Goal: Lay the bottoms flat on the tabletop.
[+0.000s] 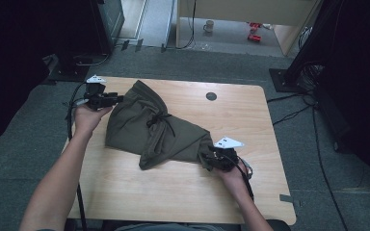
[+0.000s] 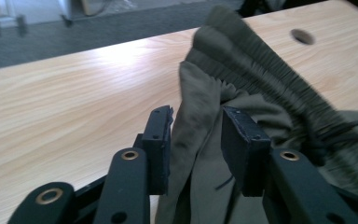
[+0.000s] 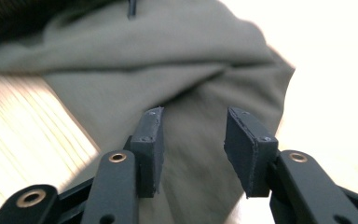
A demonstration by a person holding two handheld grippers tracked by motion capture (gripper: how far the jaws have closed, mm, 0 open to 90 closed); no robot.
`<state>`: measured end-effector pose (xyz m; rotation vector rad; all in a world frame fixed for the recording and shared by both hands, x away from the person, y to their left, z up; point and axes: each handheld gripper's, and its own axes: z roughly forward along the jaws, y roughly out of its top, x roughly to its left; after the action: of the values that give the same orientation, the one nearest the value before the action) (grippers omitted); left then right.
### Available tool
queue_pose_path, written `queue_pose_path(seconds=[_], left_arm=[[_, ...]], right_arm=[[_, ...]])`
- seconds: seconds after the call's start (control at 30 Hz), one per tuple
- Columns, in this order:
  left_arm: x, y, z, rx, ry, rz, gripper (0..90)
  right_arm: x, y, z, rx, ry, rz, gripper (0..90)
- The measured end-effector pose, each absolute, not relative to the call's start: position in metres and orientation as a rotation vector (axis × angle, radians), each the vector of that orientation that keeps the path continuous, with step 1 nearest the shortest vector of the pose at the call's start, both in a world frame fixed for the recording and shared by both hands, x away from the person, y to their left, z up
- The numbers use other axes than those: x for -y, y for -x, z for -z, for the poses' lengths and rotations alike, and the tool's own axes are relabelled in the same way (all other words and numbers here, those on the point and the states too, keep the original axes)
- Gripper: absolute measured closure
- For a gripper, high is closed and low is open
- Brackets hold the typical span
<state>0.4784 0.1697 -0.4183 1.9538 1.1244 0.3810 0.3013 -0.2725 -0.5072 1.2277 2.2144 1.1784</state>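
An olive-green garment (image 1: 149, 127) with a ribbed elastic waistband (image 2: 261, 70) and a dark drawstring (image 1: 159, 118) lies bunched across the middle of the wooden table (image 1: 173, 192). My left gripper (image 1: 118, 99) is at the garment's far left end. Its jaws stand apart with a fold of the cloth (image 2: 193, 154) hanging loose between them, so the left gripper (image 2: 196, 121) is open. My right gripper (image 1: 207, 159) is at the garment's near right corner. In the right gripper view, the right gripper (image 3: 193, 116) is open, and the cloth (image 3: 168, 60) lies under and ahead of the jaws, unpinched.
A round cable hole (image 1: 211, 96) sits in the table's far right part. Bare wood lies along the near edge. On the floor beyond are a mug (image 1: 208, 25), a red object (image 1: 254, 36), black stands (image 1: 72, 62) and cables (image 1: 294, 113).
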Motion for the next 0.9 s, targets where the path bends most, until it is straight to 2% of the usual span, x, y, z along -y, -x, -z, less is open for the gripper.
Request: queue_pose_path(seconds=[0.47,0.9], left_arm=[[-0.165,-0.441,0.442,-1.061,-1.994,-0.314,60.3],[-0.167,-0.414,0.469,-1.065,-2.027,-0.302,60.7]], right_arm=[[0.231,-0.302,0.475,-2.257,-1.112,-1.261,53.0],[0.174,-0.308,0.482,-2.412,-0.957,-1.244,51.9]])
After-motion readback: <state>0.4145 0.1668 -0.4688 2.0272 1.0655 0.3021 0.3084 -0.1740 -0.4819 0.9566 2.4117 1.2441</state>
